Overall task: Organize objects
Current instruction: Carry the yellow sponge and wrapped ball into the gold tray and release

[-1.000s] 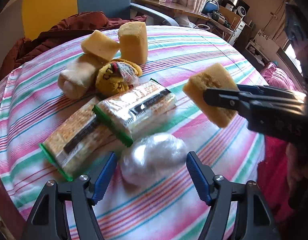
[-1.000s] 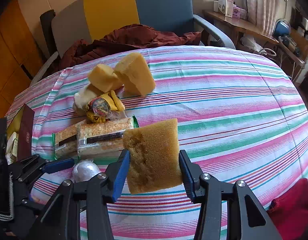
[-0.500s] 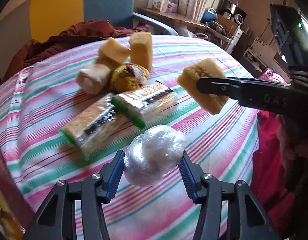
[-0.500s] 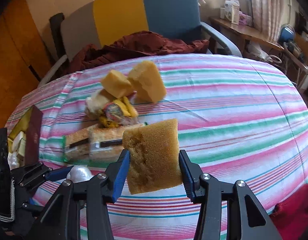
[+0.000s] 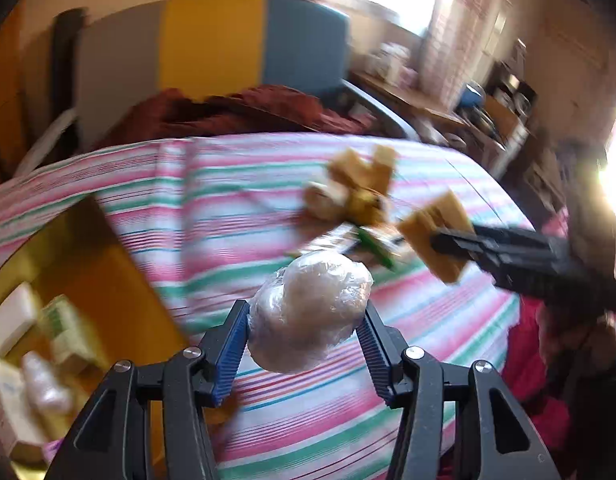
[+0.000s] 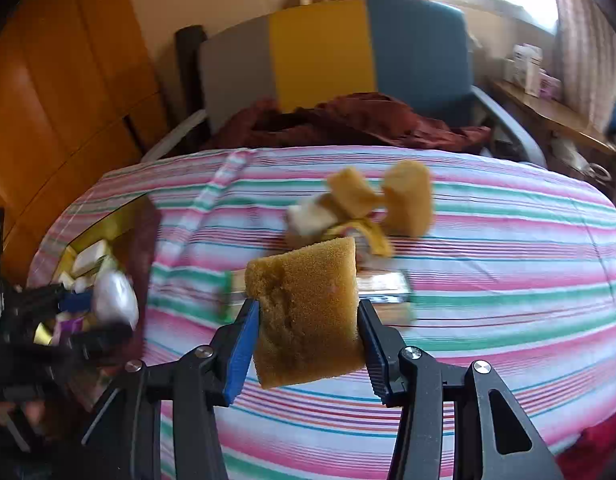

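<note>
My left gripper (image 5: 305, 334) is shut on a white ball wrapped in clear film (image 5: 310, 312), lifted above the striped tablecloth (image 5: 227, 208). The same ball (image 6: 115, 298) shows at the left of the right wrist view, over an open yellow box (image 6: 87, 236). A brown sponge (image 6: 308, 312) sits clamped in my right gripper (image 6: 308, 340), held up off the cloth; it also appears as the sponge (image 5: 440, 232) at the right of the left wrist view. Further back on the cloth lie two wrapped cracker packs (image 6: 384, 288), two yellow sponges (image 6: 408, 200) and a yellow bundle (image 6: 372, 236).
The yellow box (image 5: 119, 280) at the table's left edge holds several small packets. A chair (image 6: 332, 52) with grey, yellow and blue panels and a dark red cloth (image 6: 348, 120) stands behind the table. Red fabric (image 5: 540, 360) hangs at the right edge.
My left gripper closed on the wrapped ball, lifted it and swung left towards the yellow box. The right gripper also rose and shifted left, still holding its sponge.
</note>
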